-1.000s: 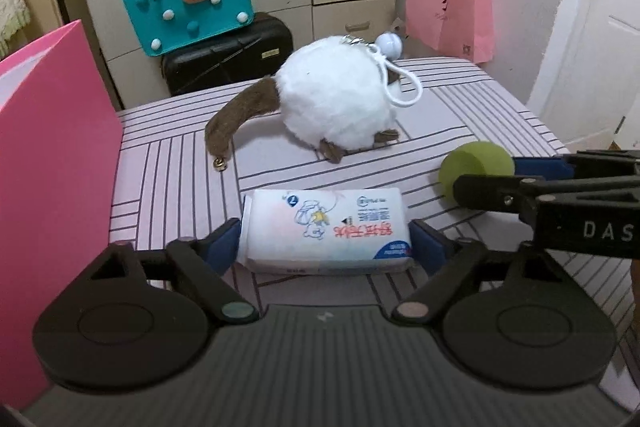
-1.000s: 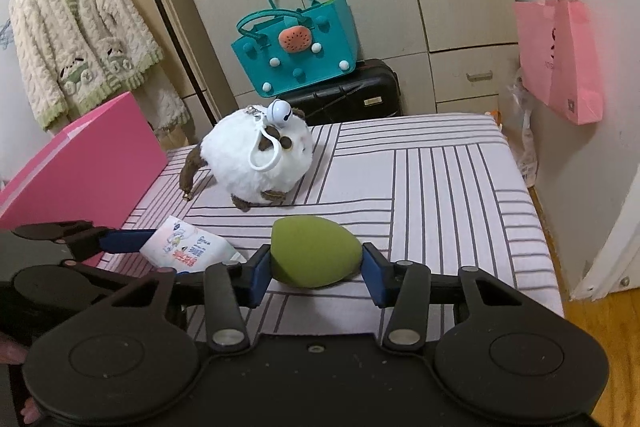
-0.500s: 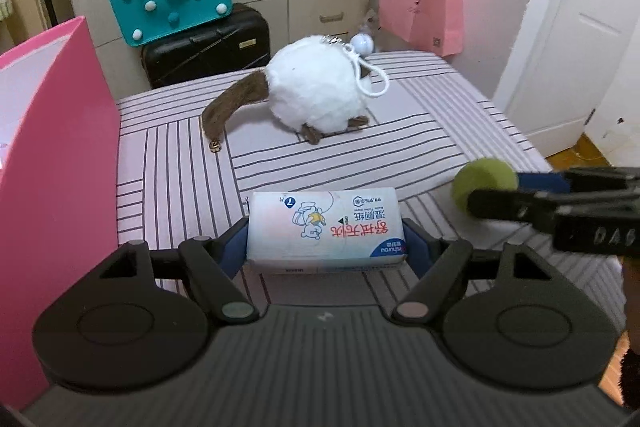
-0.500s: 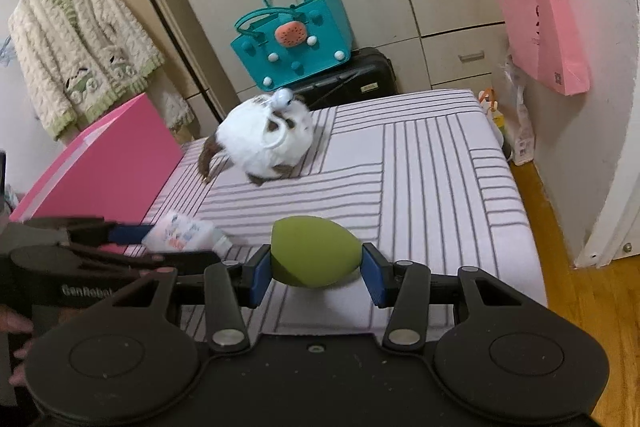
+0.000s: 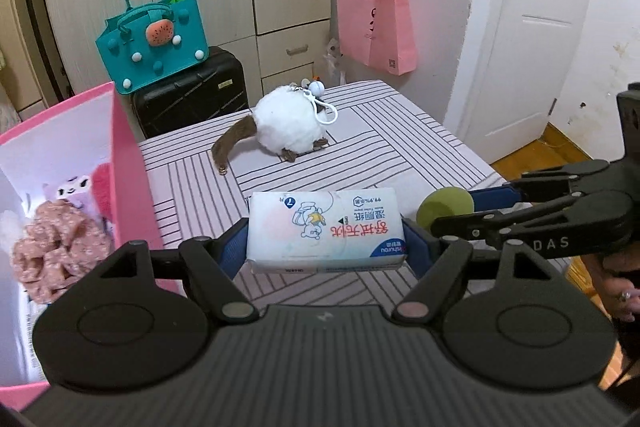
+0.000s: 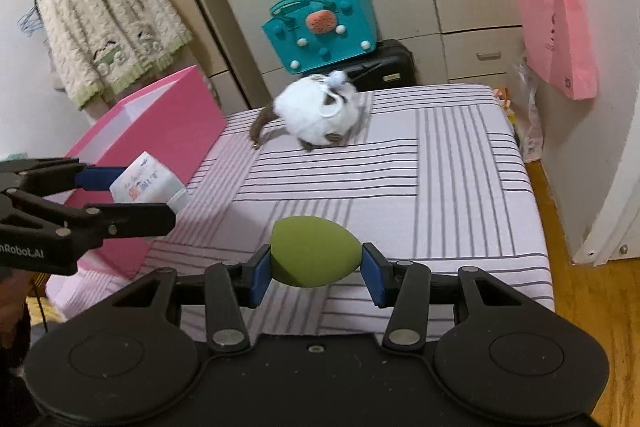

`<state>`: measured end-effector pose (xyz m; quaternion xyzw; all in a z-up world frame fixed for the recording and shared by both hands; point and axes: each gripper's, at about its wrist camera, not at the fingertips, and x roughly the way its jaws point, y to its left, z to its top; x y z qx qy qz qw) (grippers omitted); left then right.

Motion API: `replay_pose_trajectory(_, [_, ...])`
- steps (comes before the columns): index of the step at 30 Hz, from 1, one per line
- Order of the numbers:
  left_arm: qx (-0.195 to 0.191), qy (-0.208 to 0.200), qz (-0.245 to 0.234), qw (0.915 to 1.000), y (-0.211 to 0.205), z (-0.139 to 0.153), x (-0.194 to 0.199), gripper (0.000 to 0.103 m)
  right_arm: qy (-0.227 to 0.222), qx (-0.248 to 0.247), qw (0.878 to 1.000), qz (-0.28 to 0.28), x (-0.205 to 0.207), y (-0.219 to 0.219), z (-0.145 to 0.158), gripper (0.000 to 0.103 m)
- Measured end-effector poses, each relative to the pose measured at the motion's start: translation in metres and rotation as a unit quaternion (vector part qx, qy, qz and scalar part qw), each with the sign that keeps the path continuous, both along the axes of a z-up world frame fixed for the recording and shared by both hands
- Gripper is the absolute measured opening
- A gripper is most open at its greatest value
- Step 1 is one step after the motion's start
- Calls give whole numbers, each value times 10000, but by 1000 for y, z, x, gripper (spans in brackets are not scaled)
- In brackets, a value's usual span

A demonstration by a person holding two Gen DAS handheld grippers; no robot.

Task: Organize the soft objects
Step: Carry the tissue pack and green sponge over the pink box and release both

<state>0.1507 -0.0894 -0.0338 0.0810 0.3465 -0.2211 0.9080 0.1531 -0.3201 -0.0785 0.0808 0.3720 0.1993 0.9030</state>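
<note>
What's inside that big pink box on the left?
The pink box holds a crumpled pink floral fabric piece, a white plush with a drawn face and something fuzzy pink. Whatever lies beneath them, or lower behind the near wall, is hidden.

Colours rn: olive-green sponge (image 6: 314, 251), white tissue pack (image 5: 325, 229) w/ red + blue print, fluffy white plush (image 5: 289, 126) w/ brown tail, hot pink box (image 6: 160, 131), lilac tablecloth (image 6: 440, 187) w/ dark stripes, teal tote (image 5: 154, 39), pale pink bag (image 5: 376, 27).
</note>
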Motion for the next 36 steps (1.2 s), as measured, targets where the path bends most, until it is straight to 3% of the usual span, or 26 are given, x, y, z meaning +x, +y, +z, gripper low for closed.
replay_pose_trajectory(10, [88, -264, 56, 9996, 39, 33, -37, 77, -173, -126, 9955, 927, -15, 32, 53, 53])
replay_pose_trajectory(19, [-45, -458, 796, 9958, 113, 54, -45, 77, -262, 62, 9864, 1621, -9, 79, 69, 53])
replay_pose_trajectory(25, [313, -356, 1363, 9895, 159, 46, -25, 77, -264, 59, 9805, 1949, 11, 122, 76, 53])
replay_pose_trajectory(31, [389, 177, 1425, 9889, 190, 31, 18, 77, -229, 65, 9709, 2382, 49, 173, 89, 53])
replay_pose_trajectory(36, [388, 406, 1441, 9880, 202, 20, 53, 77, -114, -90, 9720, 2344, 98, 220, 95, 53])
